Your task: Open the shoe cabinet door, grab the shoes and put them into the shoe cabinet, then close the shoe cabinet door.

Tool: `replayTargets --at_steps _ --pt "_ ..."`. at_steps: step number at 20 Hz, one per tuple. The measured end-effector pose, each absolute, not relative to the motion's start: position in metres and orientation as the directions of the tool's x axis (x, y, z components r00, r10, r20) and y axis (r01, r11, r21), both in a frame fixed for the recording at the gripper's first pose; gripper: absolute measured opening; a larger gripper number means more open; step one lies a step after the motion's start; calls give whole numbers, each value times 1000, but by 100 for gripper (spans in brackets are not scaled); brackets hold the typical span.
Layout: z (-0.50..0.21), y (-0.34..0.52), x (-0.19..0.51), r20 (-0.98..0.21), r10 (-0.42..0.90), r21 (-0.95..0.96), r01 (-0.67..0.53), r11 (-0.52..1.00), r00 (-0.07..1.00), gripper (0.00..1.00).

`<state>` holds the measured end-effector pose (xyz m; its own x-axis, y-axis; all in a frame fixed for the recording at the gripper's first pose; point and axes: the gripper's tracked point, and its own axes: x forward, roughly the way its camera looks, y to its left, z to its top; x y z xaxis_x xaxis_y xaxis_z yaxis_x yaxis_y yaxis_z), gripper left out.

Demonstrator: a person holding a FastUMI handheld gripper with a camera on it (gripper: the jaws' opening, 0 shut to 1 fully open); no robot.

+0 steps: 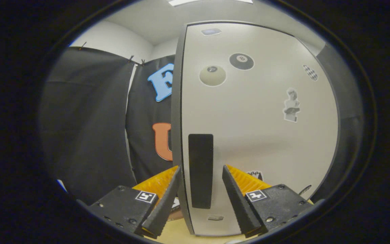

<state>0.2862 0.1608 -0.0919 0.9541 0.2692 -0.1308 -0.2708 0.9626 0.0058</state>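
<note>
The shoe cabinet door (259, 135) was the biggest thing there. It was a tall, pale door that stood straight up, with its long side going up and down. Its dark edge (176, 118) faced the gripper, and its flat front was turned a little to one side. Behind the door hung the black cloth wall (90, 128) of the booth, and above that was a white wall (113, 40) and ceiling.

On the door's front was a long black handle (200, 171). It ran up and down too, close to the door's dark edge. Higher up the door were stickers: a black ball (241, 61), a pale ball (212, 75), a little statue (291, 105), a checkered one (310, 72), and a small one near the top (211, 32).

The gripper (201, 173) was open about halfway. Its two fingers sat one on each side of the handle and the door's edge. One finger (166, 200) was on the outside of the edge. The other finger (237, 196) was in front of the door. It was hard to tell if they touched the door. Nothing else stood in the way.
</note>
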Motion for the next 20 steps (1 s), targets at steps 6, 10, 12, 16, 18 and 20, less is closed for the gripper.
replayTargets --at_steps 6,10,12,16,18,20 --pt "-100 155 292 -190 142 -5 -146 989 971 41" --pt "-99 154 288 -204 144 40 -138 990 968 28" --pt "-100 153 286 -210 147 31 -143 989 967 27" --pt "-98 154 267 -233 217 38 -214 976 948 27" --pt "-90 154 253 -234 277 60 -271 961 932 27" --pt "-86 150 240 -238 310 61 -304 951 921 26"
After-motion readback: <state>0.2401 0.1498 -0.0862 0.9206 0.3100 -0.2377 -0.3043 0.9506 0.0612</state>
